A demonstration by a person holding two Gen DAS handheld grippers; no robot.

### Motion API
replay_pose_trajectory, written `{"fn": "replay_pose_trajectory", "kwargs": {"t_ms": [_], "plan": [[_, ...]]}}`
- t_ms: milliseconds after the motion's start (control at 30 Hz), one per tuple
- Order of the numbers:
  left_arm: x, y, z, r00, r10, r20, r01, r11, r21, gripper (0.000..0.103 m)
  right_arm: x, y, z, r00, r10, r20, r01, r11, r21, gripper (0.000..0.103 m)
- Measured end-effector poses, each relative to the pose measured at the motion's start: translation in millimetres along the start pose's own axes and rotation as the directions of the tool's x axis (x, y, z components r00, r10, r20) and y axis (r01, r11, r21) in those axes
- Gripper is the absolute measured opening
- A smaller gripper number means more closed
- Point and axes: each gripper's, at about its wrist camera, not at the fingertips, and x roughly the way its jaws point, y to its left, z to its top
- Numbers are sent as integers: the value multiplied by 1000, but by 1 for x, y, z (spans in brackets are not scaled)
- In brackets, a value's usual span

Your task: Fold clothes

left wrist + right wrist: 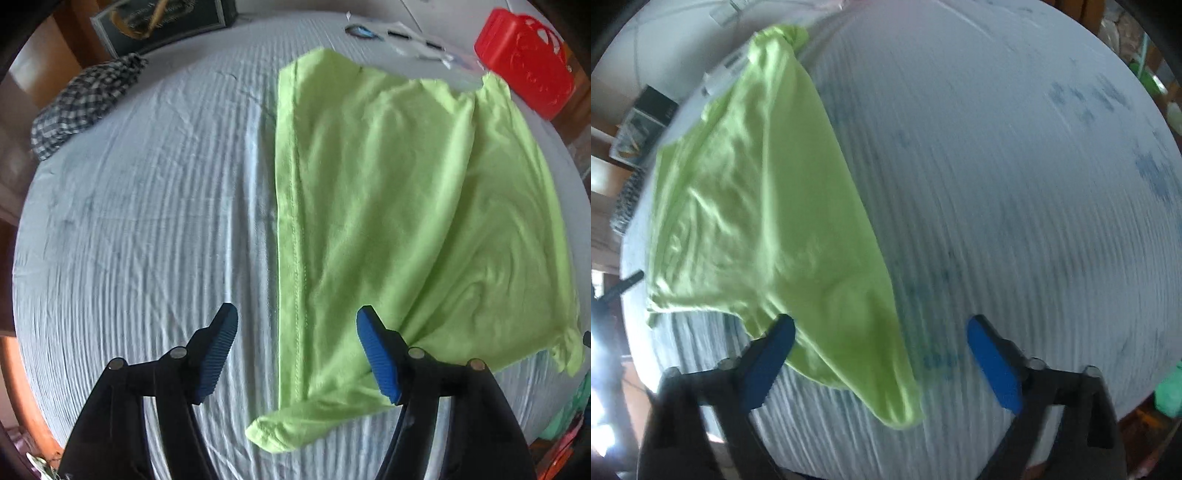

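Bed sheet [147,221] | green shirt [388,203] flat | under spread left gripper [297,354]

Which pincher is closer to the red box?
Left. The red box lies far ahead of the left gripper; the right gripper doesn't see it.

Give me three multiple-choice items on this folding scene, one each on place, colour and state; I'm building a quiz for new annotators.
1. In the left wrist view, where is the checked cloth?
A. Far left edge of the bed
B. On the green shirt
C. Between the fingers

2. What colour is the container at upper right?
A. Blue
B. Red
C. Yellow

3. How do both grippers stand?
A. Shut on the shirt
B. Shut, holding nothing
C. Open, holding nothing

Answers: A, the checked cloth lies on the bed, apart from the green shirt; B, the container is red; C, left gripper and right gripper are spread wide.
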Motion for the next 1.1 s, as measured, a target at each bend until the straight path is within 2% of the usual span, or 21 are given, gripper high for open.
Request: {"fn": "replay_pose_trajectory", "kwargs": {"t_ms": [33,67,100,133,200,267,333,400,467,500,567,633,800,833,933,1100], "plan": [[3,1,0,1000,2,-8,-2,1000,18,67,3,6,-2,1000,-16,-8,16,1000,-9,78],[6,2,0,1000,4,-15,-3,999,37,67,5,14,-2,1000,-29,-10,28,999,-23,35],[9,3,1,1000,5,-22,-4,999,54,67,5,23,-2,999,-32,1,32,999,-36,14],[8,7,1,1000,-2,-21,3,998,61,67,0,36,0,999,-21,31,23,999,-47,5],[6,15,2,1000,-17,-20,18,997,74,67,-10,62,4,996,18,92,-11,997,-73,5],[2,25,5,1000,-26,-14,27,996,85,67,-18,104,5,984,137,114,-118,980,-157,5],[-6,36,9,1000,-23,4,23,996,91,67,-23,150,5,960,260,104,-226,939,-258,6],[-14,47,14,1000,-15,27,12,996,90,67,-24,193,6,930,360,77,-315,885,-343,19],[-22,55,17,999,-6,45,3,997,82,67,-13,217,8,929,368,38,-329,870,-368,46],[-25,57,18,998,-11,54,7,997,72,67,-11,220,10,940,339,44,-300,880,-367,50],[-34,55,19,997,-40,68,37,998,51,67,-13,211,19,951,301,70,-261,904,-339,50],[-41,47,20,994,-73,78,70,997,39,67,-27,183,31,952,287,106,-246,924,-292,50],[-59,-16,20,981,-164,107,161,986,37,66,-42,120,89,967,202,157,-169,965,-201,49],[-61,-35,24,978,-176,113,172,984,39,66,-43,109,101,968,198,153,-166,965,-202,47],[-58,-98,25,973,-192,129,188,981,47,67,-39,84,130,969,212,123,-176,951,-255,33],[-43,-199,41,976,-169,139,169,986,8,67,-29,50,163,971,232,57,-195,906,-377,33]]}}
